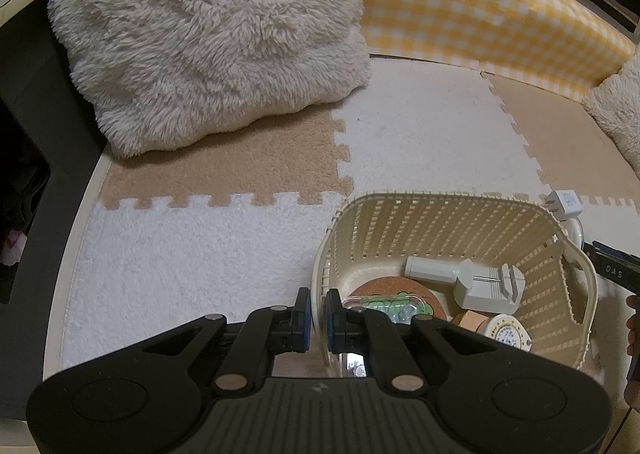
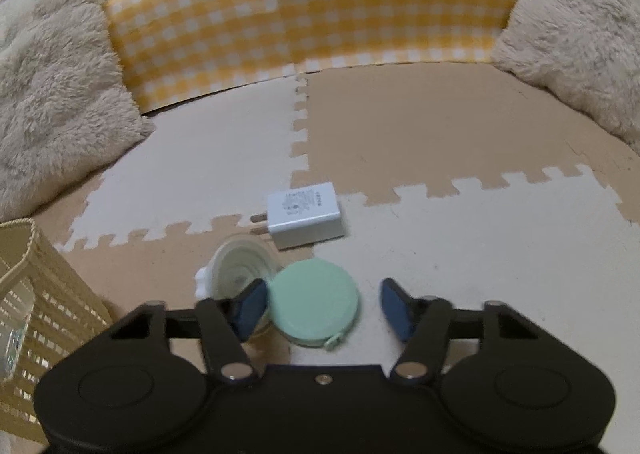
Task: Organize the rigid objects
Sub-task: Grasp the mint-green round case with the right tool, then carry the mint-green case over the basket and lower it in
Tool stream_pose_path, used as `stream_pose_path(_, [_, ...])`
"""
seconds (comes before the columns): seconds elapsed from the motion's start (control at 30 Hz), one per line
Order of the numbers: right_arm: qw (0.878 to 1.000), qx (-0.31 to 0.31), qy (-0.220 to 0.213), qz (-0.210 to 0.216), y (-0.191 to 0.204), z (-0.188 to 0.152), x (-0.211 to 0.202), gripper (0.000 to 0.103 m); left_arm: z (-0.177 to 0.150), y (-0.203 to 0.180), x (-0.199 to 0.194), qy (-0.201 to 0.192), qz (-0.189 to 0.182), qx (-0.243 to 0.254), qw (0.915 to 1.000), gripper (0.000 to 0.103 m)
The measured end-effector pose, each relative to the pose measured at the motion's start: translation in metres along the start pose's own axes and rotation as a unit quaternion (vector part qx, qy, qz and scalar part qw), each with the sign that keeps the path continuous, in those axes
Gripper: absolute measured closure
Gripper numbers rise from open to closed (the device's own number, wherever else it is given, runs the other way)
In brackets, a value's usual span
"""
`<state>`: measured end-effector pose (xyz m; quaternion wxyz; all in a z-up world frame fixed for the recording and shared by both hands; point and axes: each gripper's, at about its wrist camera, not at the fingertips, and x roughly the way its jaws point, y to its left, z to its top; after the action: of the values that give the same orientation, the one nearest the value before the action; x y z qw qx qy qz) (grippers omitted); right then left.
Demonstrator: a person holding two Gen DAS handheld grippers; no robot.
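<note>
Puzzle-edged foam mats (image 2: 440, 125) in beige and white meet a yellow-checked backrest (image 2: 312, 1).

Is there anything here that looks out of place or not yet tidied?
Yes. The white charger, the green round case and a cream round item lie on the mat, outside the basket.
</note>
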<state>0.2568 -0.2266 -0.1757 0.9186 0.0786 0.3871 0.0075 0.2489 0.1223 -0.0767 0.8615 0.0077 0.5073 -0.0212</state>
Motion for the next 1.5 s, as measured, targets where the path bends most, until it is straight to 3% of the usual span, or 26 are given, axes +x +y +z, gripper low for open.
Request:
stream_pose_path(0.4, [0.999, -0.014, 0.006, -0.044, 0.001, -0.001, -0.008, 0.053, 0.000, 0.000, 0.000, 0.000, -0.001, -0.001, 1.0000, 0.095])
stream_pose_path(0.6, [0.999, -0.008, -0.034, -0.042, 0.011, 0.011, -0.030, 0.053, 0.001, 0.001, 0.000, 0.000, -0.001, -0.002, 1.0000, 0.095])
stream_pose_path(0.77, [0.996, -0.006, -0.083, -0.004, 0.031, 0.027, -0.061, 0.053, 0.001, 0.000, 0.000, 0.000, -0.001, -0.002, 1.0000, 0.095])
stream_pose_path(1.07, [0.991, -0.049, -0.103, 0.075, 0.084, 0.032, -0.104, 0.053, 0.001, 0.001, 0.000, 0.000, -0.002, -0.003, 1.0000, 0.095])
stream_pose_path(1.27, [0.983, -0.093, -0.085, 0.132, 0.126, 0.022, -0.112, 0.053, 0.001, 0.001, 0.000, 0.000, -0.002, -0.003, 1.0000, 0.095])
stream_pose_path(1.5, [0.977, -0.113, -0.023, 0.180, 0.166, 0.000, -0.100, 0.053, 0.001, 0.001, 0.000, 0.000, -0.003, -0.003, 1.0000, 0.095])
